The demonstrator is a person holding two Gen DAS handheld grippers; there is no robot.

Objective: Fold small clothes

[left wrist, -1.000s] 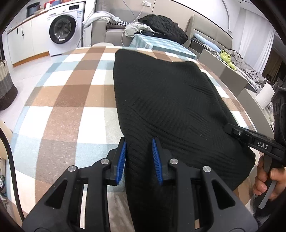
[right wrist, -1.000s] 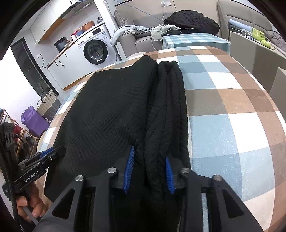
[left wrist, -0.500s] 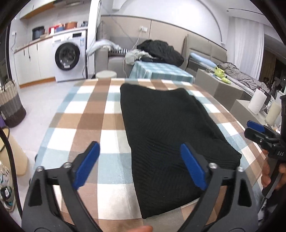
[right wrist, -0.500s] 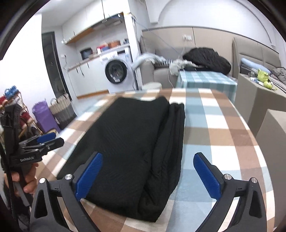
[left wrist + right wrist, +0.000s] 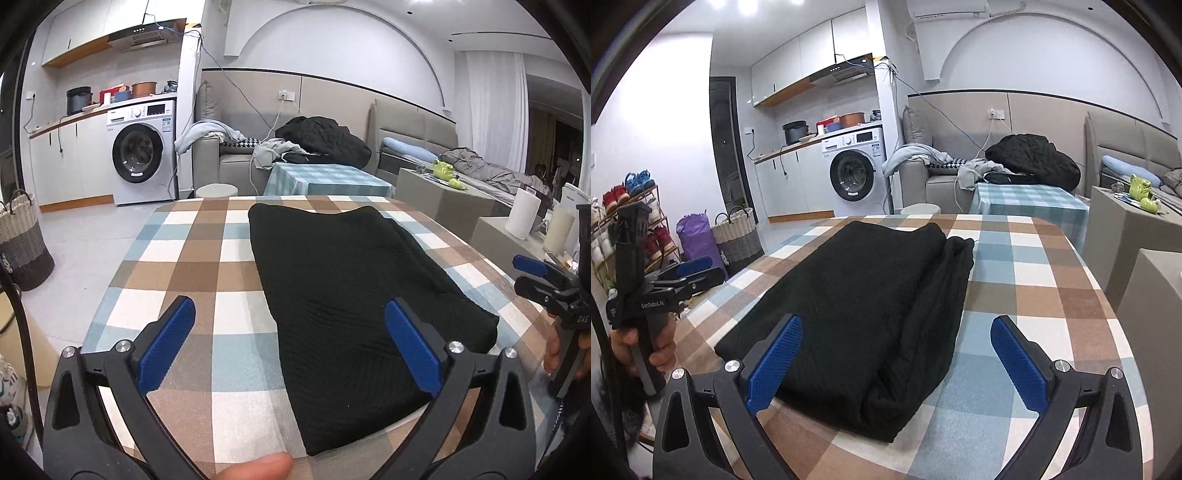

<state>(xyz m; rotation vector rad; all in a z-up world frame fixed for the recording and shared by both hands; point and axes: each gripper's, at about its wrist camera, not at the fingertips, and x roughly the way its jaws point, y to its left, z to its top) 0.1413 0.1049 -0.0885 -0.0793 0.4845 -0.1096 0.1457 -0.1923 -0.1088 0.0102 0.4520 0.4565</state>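
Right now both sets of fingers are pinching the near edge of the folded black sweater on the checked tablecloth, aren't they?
Not pinching. Both wrist views show the left fingers and right fingers spread wide above the folded black sweater on the checked tablecloth, touching nothing.

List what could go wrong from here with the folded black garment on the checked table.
1. The black garment ends close to the near edge of the table, so a nudge might pull it off.
2. Its right side is a thick, loose roll that could unfold if dragged.
3. Both the left gripper and right gripper are open and hold nothing, so the fold is unsecured.
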